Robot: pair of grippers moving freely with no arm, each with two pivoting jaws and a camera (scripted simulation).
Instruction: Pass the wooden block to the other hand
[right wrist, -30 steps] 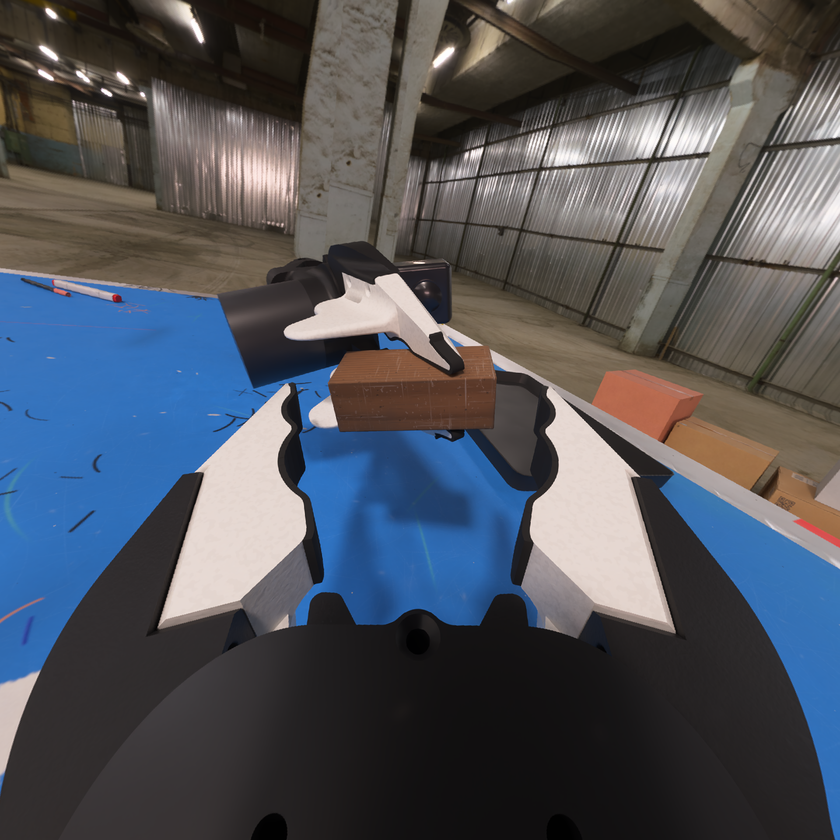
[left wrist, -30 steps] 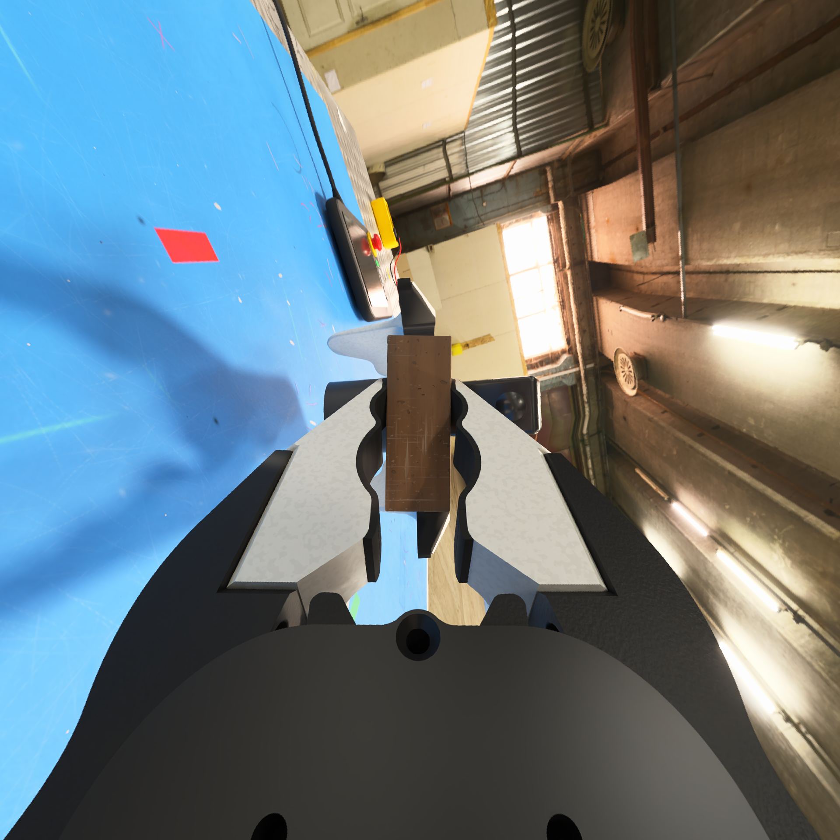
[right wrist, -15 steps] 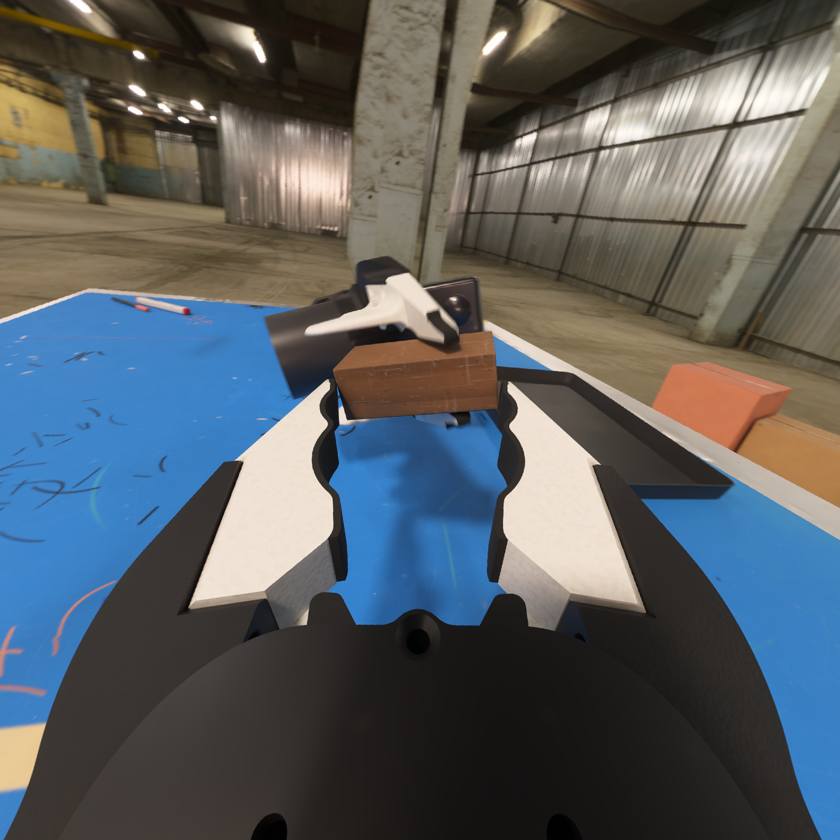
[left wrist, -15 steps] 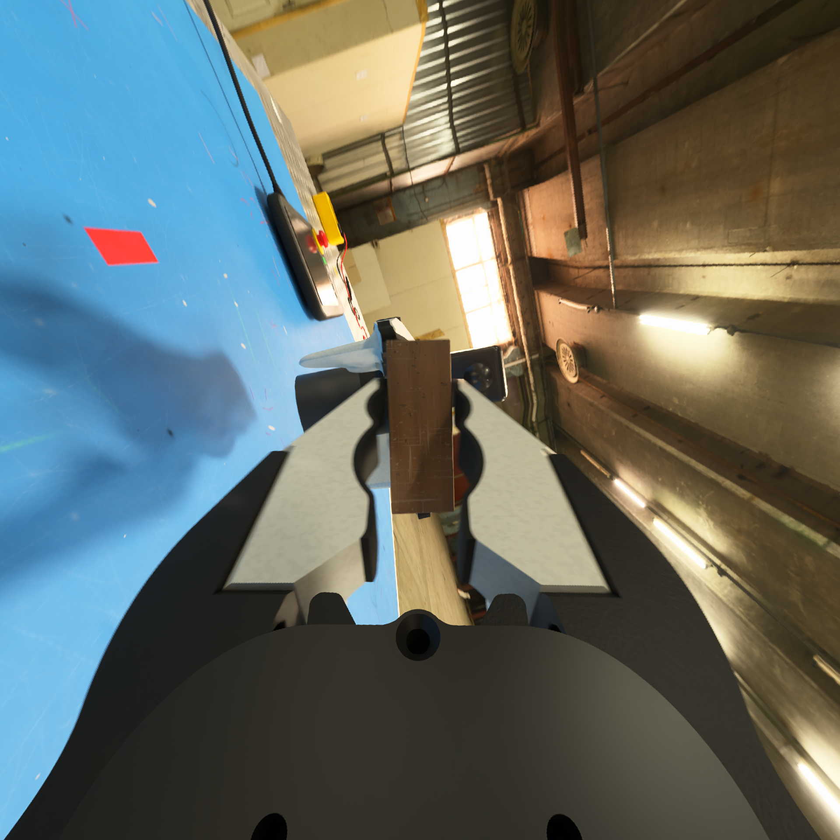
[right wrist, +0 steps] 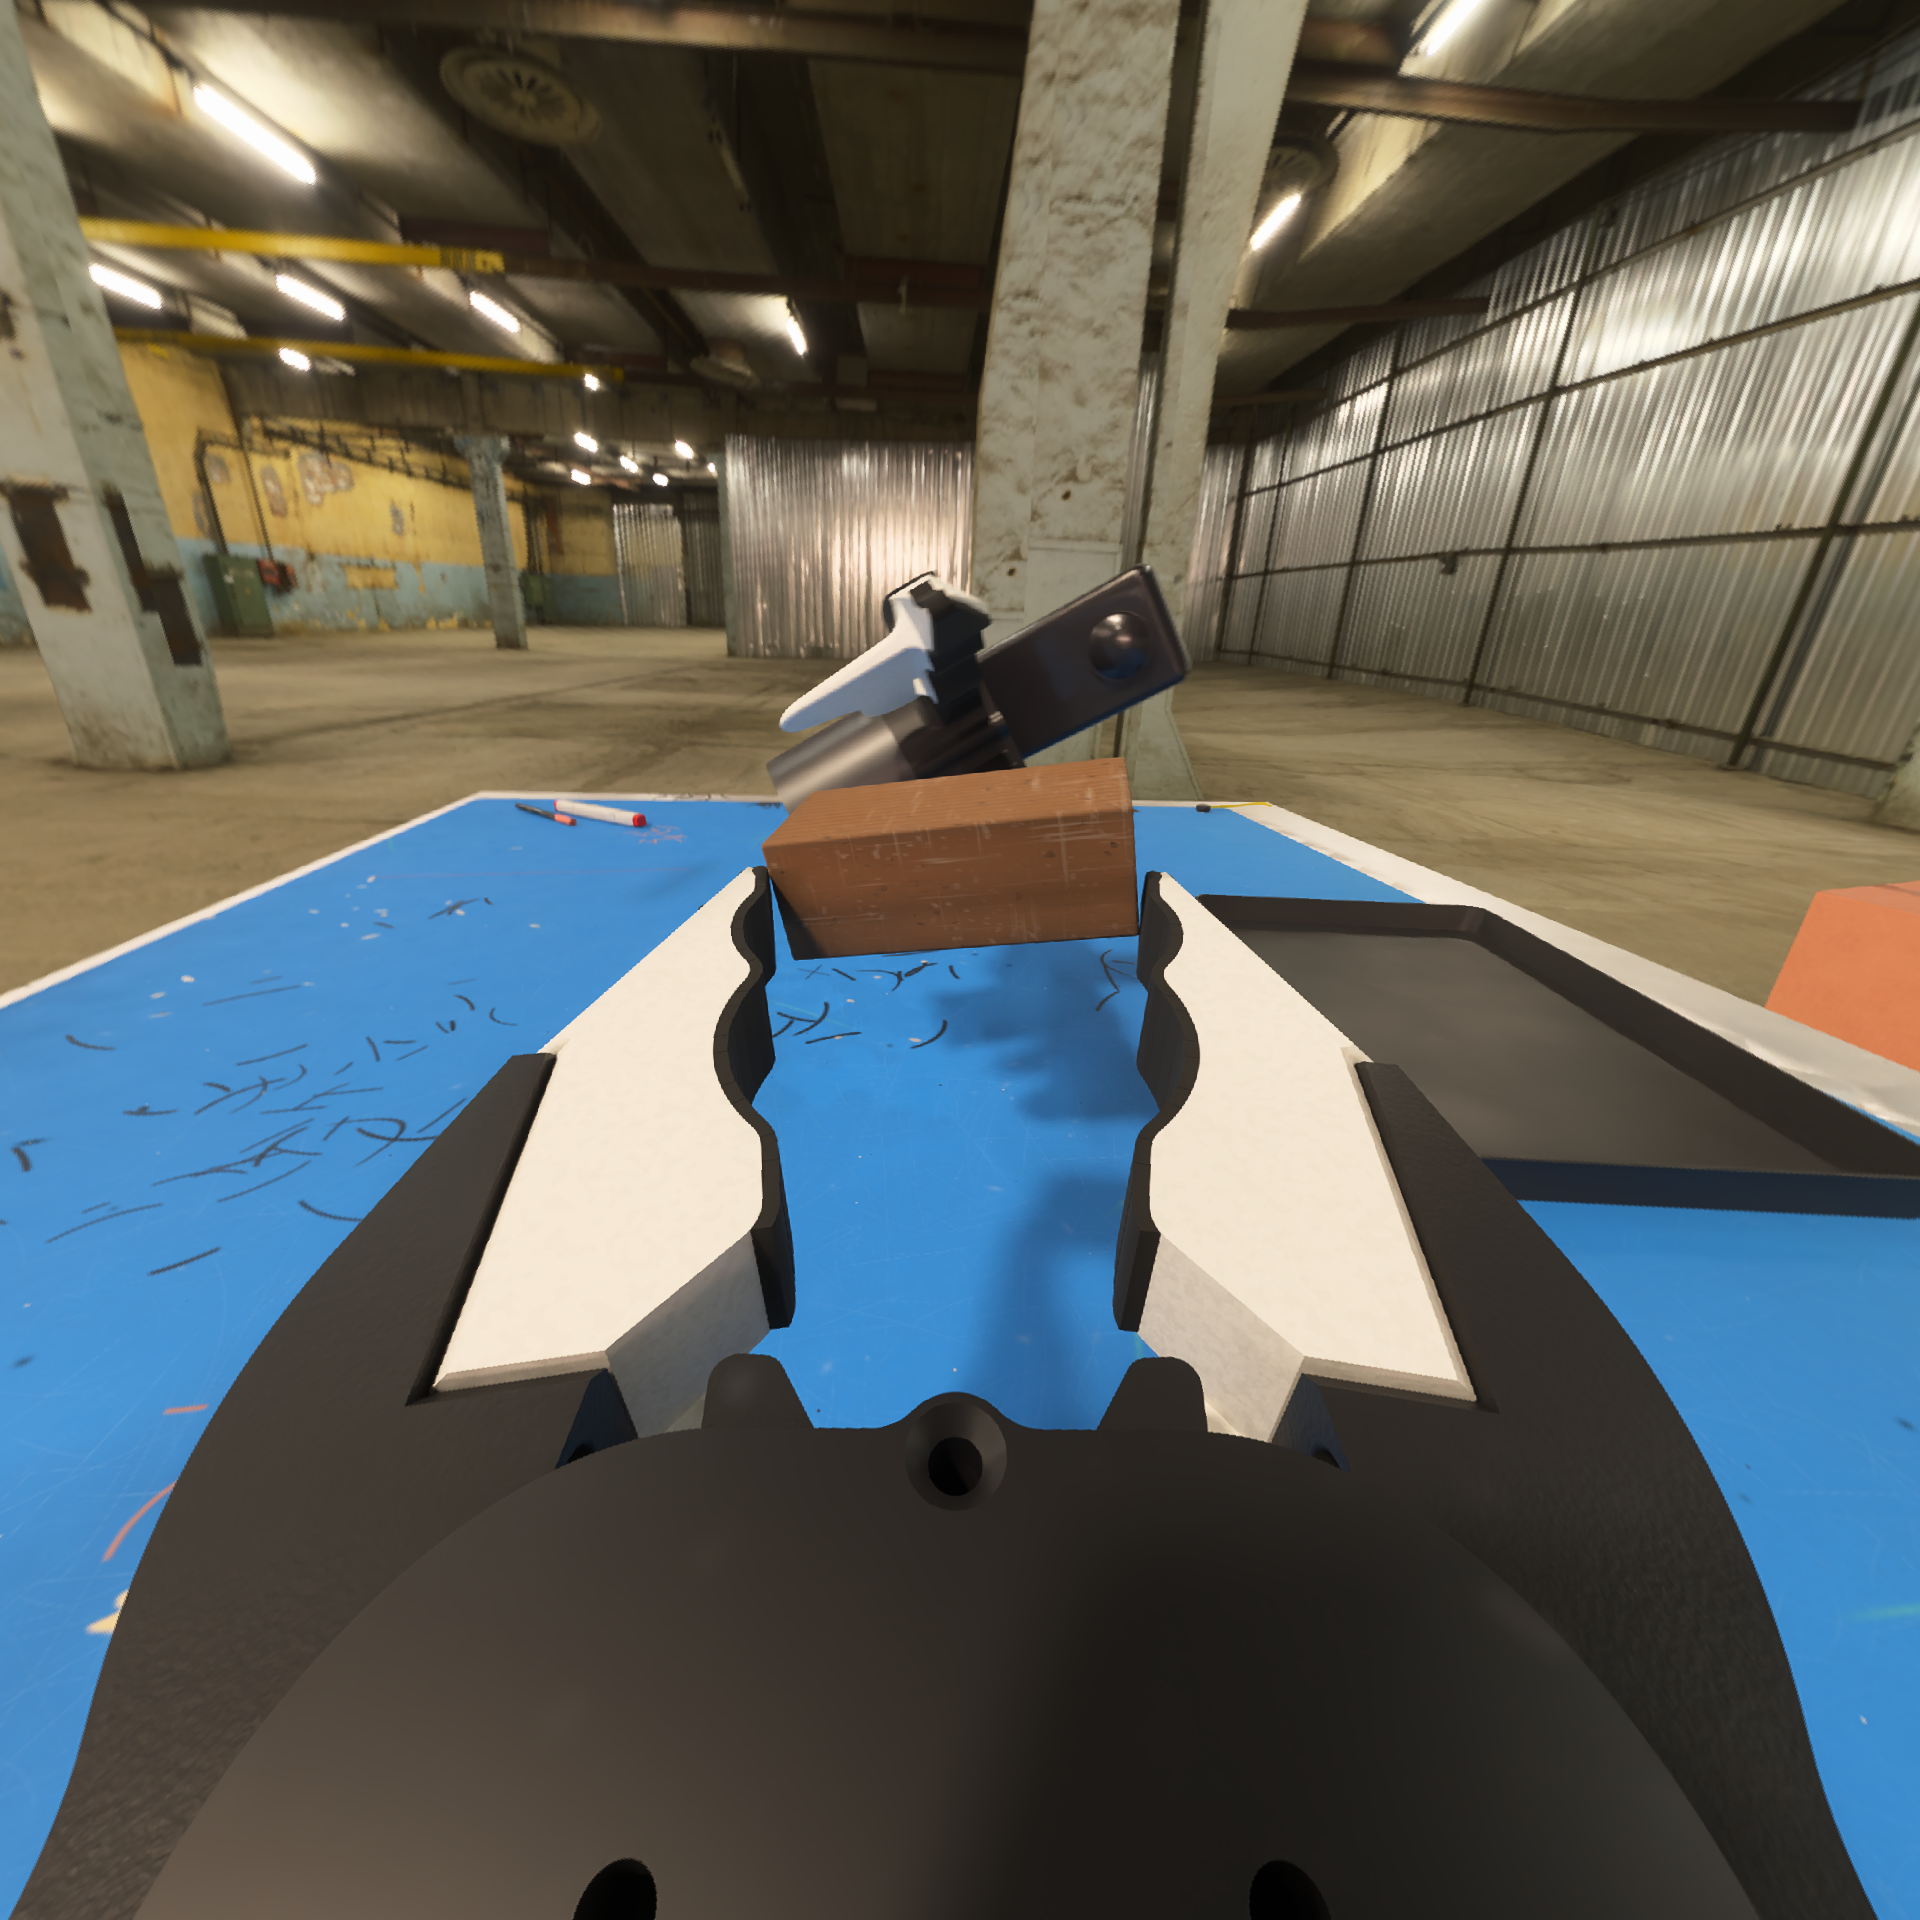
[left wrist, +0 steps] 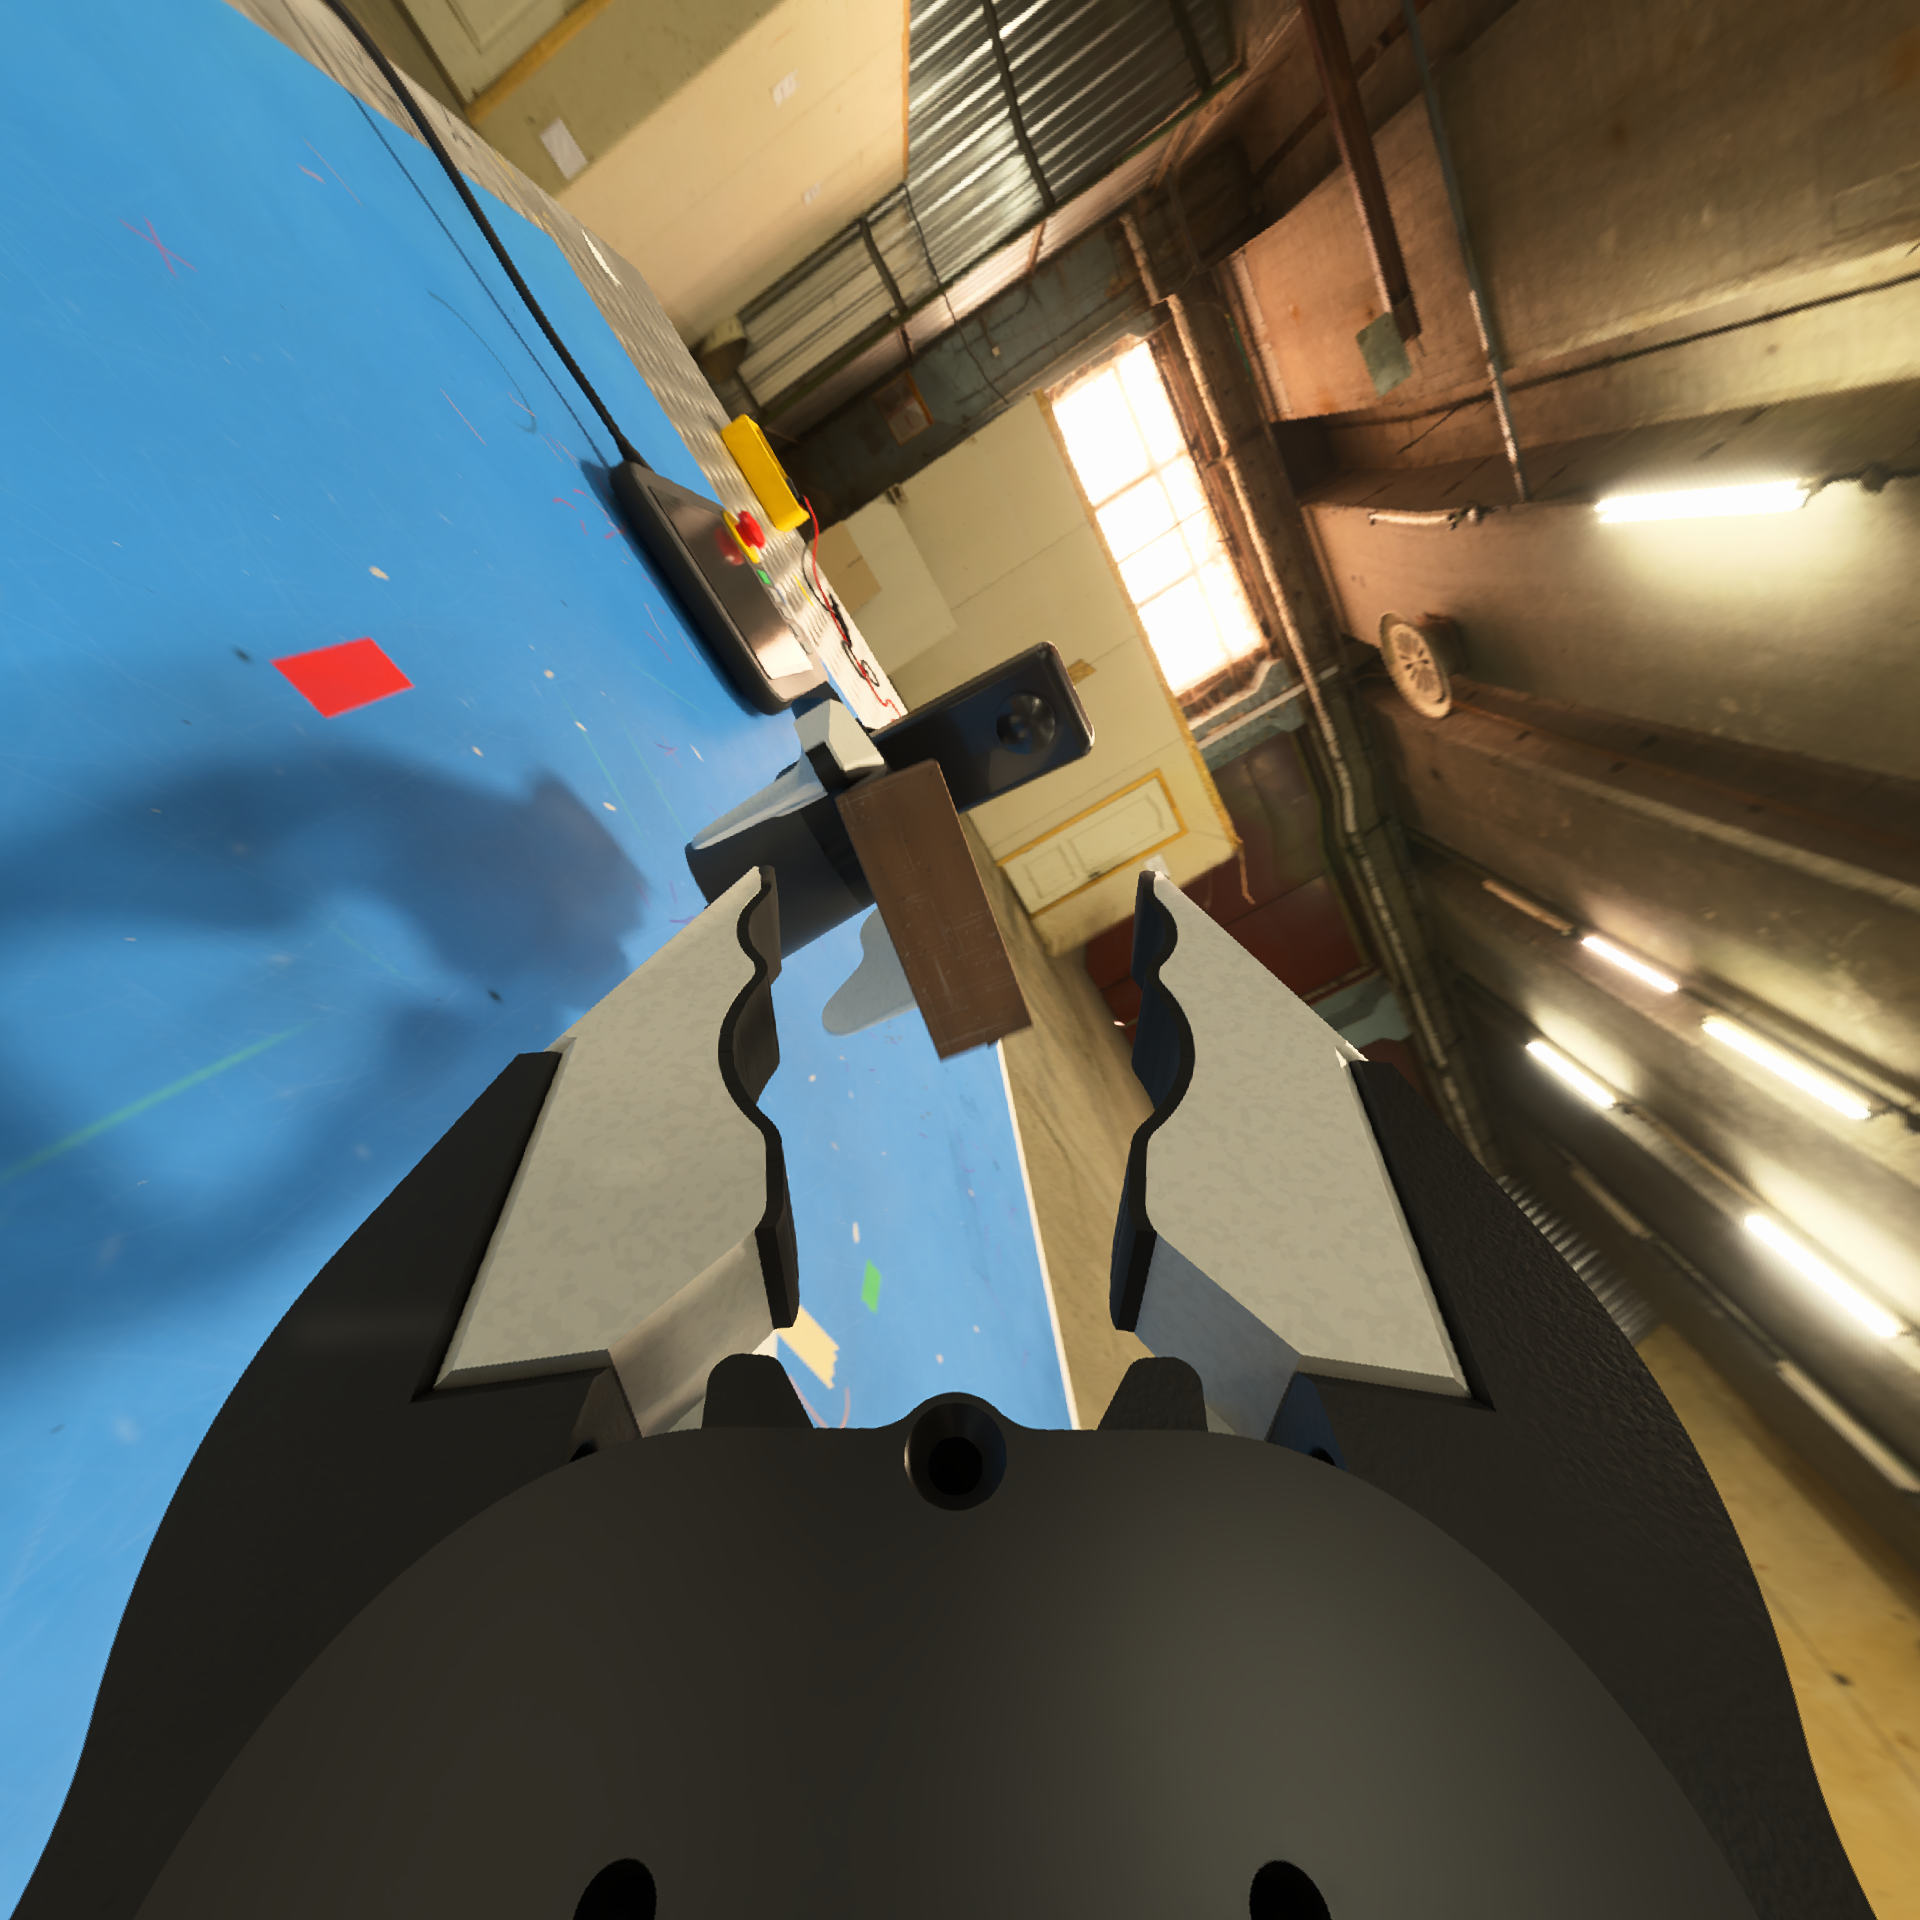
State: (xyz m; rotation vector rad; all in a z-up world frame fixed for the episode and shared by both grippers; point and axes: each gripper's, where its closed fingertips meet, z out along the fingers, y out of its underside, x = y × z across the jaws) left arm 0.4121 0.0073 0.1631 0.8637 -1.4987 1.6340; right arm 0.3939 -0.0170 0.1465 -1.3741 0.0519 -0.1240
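The brown wooden block (right wrist: 951,868) hangs above the blue table (right wrist: 312,1039), clamped by its two short ends between my right gripper's (right wrist: 953,894) fingertips. My left gripper (left wrist: 954,883) is open and empty. In the left wrist view the block (left wrist: 930,904) sits tilted just beyond the open fingertips, touching neither. The right gripper's fingers (left wrist: 868,982) show behind it. In the right wrist view the left gripper (right wrist: 935,686) is tilted up behind and above the block, apart from it.
A black tray (right wrist: 1455,1039) lies on the table right of my right gripper. Markers (right wrist: 597,812) lie at the far edge. An orange box (right wrist: 1860,966) stands off the table. A black pendant (left wrist: 717,582) with a yellow box (left wrist: 764,473) lies near the table edge.
My right gripper has closed on the block's ends. My left gripper has opened, let go of the block and drawn back from it, tilting upward.
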